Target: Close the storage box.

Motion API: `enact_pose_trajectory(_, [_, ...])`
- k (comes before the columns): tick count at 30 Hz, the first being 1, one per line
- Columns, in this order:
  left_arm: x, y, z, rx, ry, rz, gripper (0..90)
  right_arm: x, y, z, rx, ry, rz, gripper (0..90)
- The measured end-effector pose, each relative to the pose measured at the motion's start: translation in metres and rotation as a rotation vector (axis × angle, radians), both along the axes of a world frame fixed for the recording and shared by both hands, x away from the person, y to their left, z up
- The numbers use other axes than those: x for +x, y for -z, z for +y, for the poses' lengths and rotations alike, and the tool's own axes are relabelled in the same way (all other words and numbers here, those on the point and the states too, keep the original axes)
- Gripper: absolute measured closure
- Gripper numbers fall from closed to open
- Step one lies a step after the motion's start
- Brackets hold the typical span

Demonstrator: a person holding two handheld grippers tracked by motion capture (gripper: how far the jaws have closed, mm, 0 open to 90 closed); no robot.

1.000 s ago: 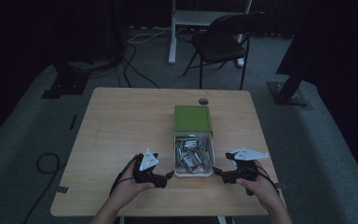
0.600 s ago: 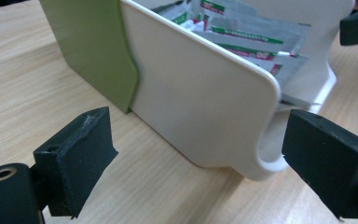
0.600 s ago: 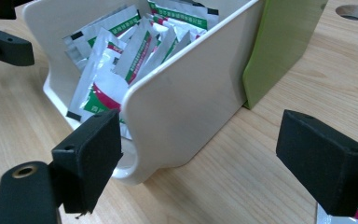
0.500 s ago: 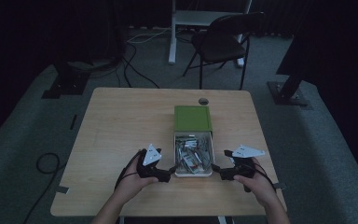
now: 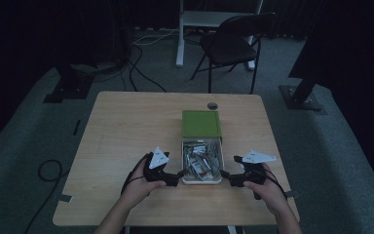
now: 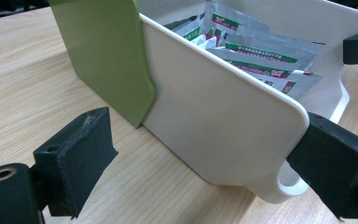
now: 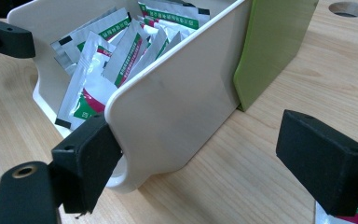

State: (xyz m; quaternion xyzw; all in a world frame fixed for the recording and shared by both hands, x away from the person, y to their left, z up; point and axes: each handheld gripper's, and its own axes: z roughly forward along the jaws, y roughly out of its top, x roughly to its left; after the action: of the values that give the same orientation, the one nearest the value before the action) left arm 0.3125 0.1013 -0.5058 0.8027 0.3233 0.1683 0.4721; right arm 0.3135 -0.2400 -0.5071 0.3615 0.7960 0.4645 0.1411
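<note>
High view: on the tabletop (image 5: 126, 126), a white drawer (image 5: 202, 179) of foil sachets (image 5: 199, 161) juts from its green sleeve (image 5: 201, 123), flanked by the left hand-held gripper (image 5: 177, 175) and right hand-held gripper (image 5: 224, 174). Left gripper view: jaws spread wide, one touching the drawer's corner. Right gripper view: jaws likewise wide, one against the drawer's front corner.

Both forearms are bare, with no sleeves. Each hand grips a black gripper topped by a pale grey three-cornered plate: the left gripper (image 5: 179, 173) left of the white box (image 5: 202, 180), the right gripper (image 5: 222, 173) to its right. The jaws are blocky, matte black pads; a brass-ringed screw hole sits at each base.
</note>
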Motion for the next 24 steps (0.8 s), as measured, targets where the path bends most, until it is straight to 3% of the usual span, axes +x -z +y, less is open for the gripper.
enact_pose_trajectory(24, [0.0091,-0.0025,-0.0001,0.021,-0.018,0.001,9.5,0.0085,-0.0017,0.0026,-0.015,0.013,-0.001,13.6])
